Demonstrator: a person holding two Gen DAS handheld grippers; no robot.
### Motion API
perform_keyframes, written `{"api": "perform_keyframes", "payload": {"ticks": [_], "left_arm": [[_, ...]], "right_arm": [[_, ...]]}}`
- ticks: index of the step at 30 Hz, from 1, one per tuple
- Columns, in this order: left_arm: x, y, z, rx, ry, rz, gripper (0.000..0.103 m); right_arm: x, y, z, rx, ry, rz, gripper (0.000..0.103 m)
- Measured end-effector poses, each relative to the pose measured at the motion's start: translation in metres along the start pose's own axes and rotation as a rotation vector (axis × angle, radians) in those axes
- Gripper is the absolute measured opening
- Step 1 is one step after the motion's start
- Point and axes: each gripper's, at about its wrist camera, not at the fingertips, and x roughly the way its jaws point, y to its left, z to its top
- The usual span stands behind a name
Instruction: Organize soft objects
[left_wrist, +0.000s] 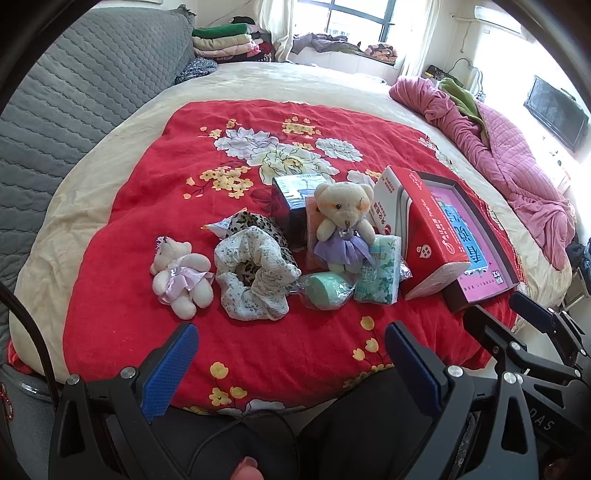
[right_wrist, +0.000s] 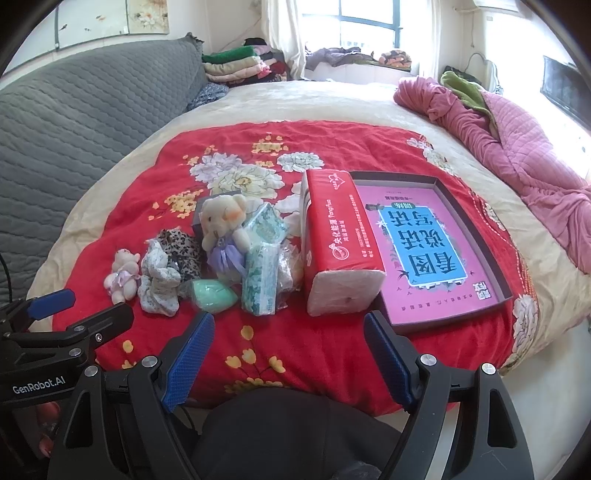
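Both my grippers hover released over the near edge of the red blanket (left_wrist: 280, 354), left gripper (left_wrist: 291, 365) and right gripper (right_wrist: 290, 354) empty, fingers spread wide.

The soft things sit in a tight cluster ahead, well apart from either set of fingers. The small pink-dressed bear (left_wrist: 181, 275) lies at the left, just beside the floral scrunchie (left_wrist: 255, 273). The purple-dressed bear (left_wrist: 343, 225) leans upright against a dark box (left_wrist: 291, 206), with the green tissue pack (left_wrist: 378, 275) touching its skirt.

My worry is crowding: if I reach for the upright bear, the fingers may snag the tissue pack or topple it. The red tissue brick (right_wrist: 338, 236) rests against the tray (right_wrist: 472, 221) rim and could slide if nudged.
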Motion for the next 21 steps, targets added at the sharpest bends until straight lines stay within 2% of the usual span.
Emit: {"api": "perform_keyframes", "payload": {"ticks": [21], "left_arm": [[0.008, 0.02, 0.002, -0.05, 0.021, -0.013, 0.101]], "right_arm": [[0.016, 0.01, 0.004, -0.015, 0.032, 0.008, 0.084]]}}
